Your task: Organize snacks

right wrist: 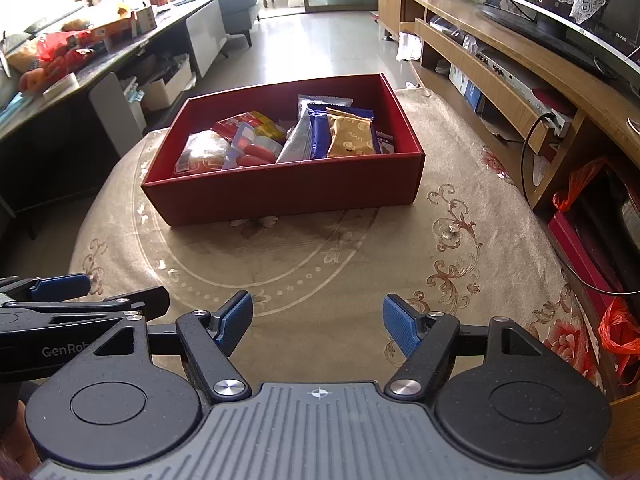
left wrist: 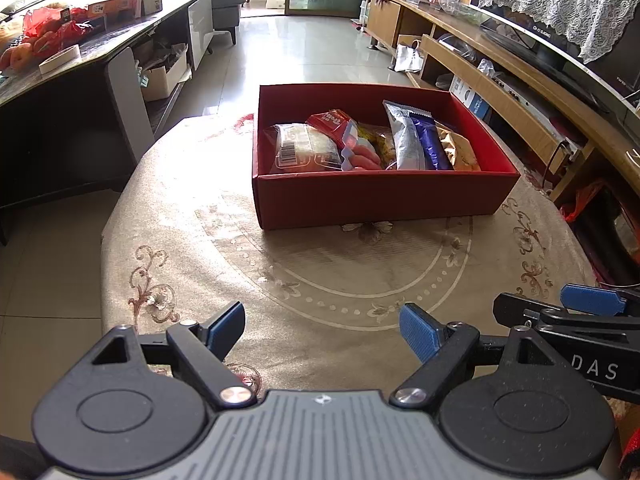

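A red cardboard box (left wrist: 372,200) (right wrist: 280,190) stands on the round table with the beige patterned cloth (left wrist: 200,240) (right wrist: 460,280). Inside lie several snack packs: a clear bread pack (left wrist: 300,146) (right wrist: 204,154), a red pack (left wrist: 332,120), sausages (left wrist: 360,158) (right wrist: 256,156), a silver pack (left wrist: 404,136) (right wrist: 296,140), a blue pack (left wrist: 430,142) (right wrist: 320,132) and a gold pack (right wrist: 350,136). My left gripper (left wrist: 322,330) hovers open over the near cloth, nothing between its blue pads. Beside it my right gripper (right wrist: 318,324) is also open and empty.
A dark sideboard (left wrist: 80,80) (right wrist: 80,80) with fruit and boxes runs along the left. A wooden TV unit (left wrist: 520,92) (right wrist: 520,68) stands to the right, with red bags (right wrist: 616,332) on the floor beside it. Tiled floor lies beyond the table.
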A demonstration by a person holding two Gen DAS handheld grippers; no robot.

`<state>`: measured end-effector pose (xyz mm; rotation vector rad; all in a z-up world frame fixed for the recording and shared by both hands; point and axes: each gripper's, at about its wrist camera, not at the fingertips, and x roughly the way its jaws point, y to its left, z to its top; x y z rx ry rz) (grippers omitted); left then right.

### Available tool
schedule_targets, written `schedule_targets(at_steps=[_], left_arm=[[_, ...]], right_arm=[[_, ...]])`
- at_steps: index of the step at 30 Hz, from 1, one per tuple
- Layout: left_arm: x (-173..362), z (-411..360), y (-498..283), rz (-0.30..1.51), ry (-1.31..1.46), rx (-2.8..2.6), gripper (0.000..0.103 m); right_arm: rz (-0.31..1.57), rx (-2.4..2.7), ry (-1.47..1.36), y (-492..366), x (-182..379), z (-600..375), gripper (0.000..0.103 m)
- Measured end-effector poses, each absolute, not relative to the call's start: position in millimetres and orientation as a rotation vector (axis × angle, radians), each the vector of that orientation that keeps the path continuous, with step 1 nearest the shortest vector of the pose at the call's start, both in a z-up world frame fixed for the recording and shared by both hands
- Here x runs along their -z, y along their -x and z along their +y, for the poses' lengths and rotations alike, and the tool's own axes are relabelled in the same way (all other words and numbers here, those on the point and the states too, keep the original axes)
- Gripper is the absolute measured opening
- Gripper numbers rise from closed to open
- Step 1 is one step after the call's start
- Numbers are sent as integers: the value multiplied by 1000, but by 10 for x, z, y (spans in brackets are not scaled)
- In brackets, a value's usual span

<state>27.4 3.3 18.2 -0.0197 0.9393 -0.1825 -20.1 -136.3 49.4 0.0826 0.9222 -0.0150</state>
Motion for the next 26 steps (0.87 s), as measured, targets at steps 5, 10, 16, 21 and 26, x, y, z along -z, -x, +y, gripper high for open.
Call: schedule_targets(at_steps=[5, 10, 16, 21, 26], left_arm=[[-180, 45, -280, 943, 23, 177, 81], [-163, 55, -282, 948, 22, 172, 81], [-167, 53, -281, 944, 21, 171, 82], [-177, 52, -276, 937, 19, 170, 82], [-184, 59, -274, 937, 20, 165, 83]], right_arm=[[921, 14, -84, 201, -496, -1367, 81], [924, 10, -77, 198, -488, -1358, 83], [924, 12, -78, 193, -490, -1364, 84], [924, 12, -77, 193, -490, -1366, 85], [921, 11, -80, 196, -498, -1370, 86]])
